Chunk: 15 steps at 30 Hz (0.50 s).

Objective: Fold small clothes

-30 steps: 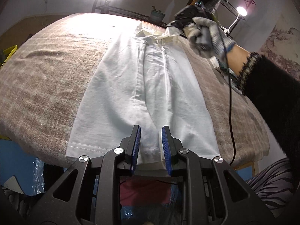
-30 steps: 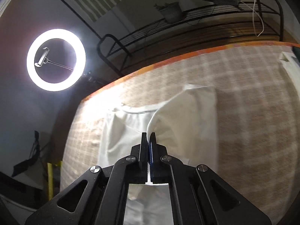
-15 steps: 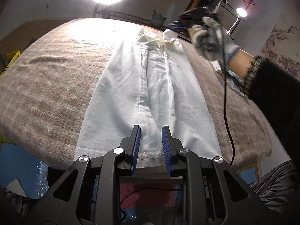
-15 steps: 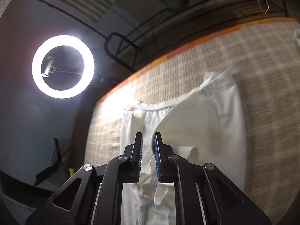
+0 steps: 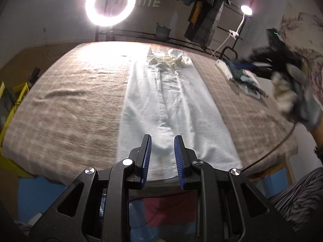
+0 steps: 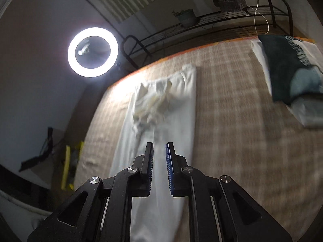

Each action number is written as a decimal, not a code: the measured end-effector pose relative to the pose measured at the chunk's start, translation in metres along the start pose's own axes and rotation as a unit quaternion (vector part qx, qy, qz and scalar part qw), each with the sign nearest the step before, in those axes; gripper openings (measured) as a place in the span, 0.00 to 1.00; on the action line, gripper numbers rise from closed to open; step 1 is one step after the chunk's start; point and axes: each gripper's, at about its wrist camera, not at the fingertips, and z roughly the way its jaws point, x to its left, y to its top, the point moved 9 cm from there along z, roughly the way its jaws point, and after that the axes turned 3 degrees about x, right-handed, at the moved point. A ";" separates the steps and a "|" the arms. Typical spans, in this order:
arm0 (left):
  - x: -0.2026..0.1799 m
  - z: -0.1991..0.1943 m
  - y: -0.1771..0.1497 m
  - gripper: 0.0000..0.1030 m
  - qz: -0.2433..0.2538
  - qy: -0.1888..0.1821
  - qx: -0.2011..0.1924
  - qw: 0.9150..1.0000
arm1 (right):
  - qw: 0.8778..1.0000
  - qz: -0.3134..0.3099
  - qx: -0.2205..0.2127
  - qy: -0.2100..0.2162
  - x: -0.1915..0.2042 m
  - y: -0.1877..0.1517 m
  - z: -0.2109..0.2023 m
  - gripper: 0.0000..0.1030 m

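Checked brown cloth covers the table point(image 5: 66, 104), lit by a ring light point(image 5: 110, 3) at 12 o'clock. On it a white garment point(image 5: 171, 104) lies flat as a long strip, its crumpled collar end at 12 o'clock, its hem at 6. Over that hem the left gripper point(image 5: 161, 141) hovers with jaws parted, holding nothing. At 3 o'clock the right gripper point(image 6: 159, 151), blurred, is narrowly parted and empty, above the garment. Folded dark clothes point(image 6: 292, 72) sit at 2 o'clock.
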 end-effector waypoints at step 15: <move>0.064 0.035 -0.030 0.34 -0.053 -0.021 0.127 0.990 | 0.993 0.004 0.116 0.008 -0.006 -0.173 0.019 0.30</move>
